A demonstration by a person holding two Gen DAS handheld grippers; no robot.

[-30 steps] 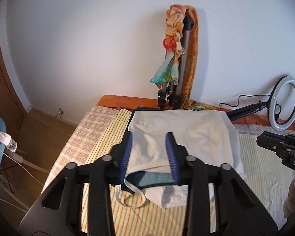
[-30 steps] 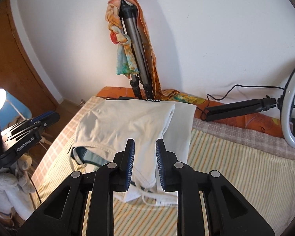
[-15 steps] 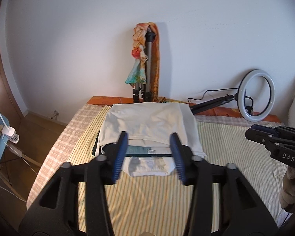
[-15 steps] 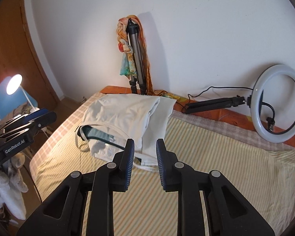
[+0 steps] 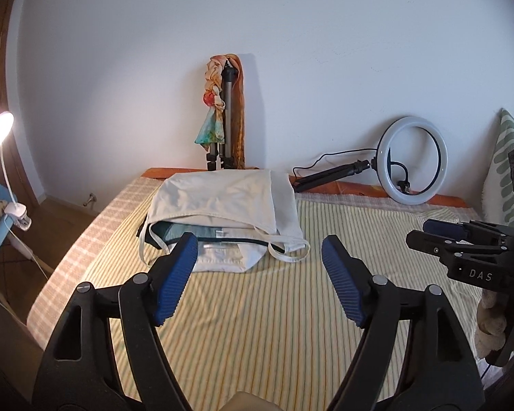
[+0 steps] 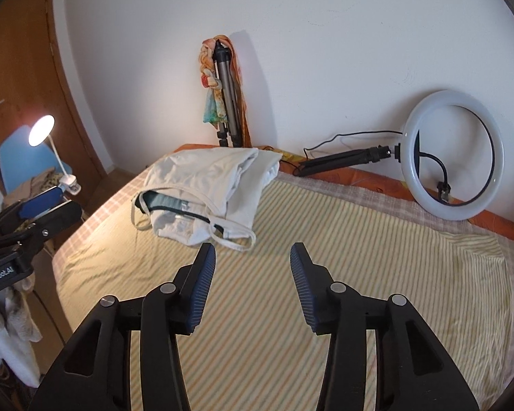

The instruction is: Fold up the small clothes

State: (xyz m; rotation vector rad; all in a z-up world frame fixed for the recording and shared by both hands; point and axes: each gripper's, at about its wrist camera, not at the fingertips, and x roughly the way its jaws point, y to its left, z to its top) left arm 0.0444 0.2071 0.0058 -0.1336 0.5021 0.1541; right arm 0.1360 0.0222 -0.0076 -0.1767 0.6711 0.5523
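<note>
With both grippers clear of cloth, left gripper [image 5: 258, 275] & right gripper [image 6: 252, 279] jaws opening, nothing between them; folded pale top [image 5: 229, 202] lies far-left on bed [image 5: 291, 308]. Fold looks done; next: fetch another garment

Cream garment [image 5: 222, 195], yellow-striped sheet [image 5: 274, 308], blue-padded grippers.

The white top [image 5: 222, 198] covered most of a teal garment [image 5: 181, 231], perhaps a second small top. The left finger [image 5: 174, 274] hid the white top's front hem. The striped pillow [image 5: 503, 171] was cut off at the frame's edge.
</note>
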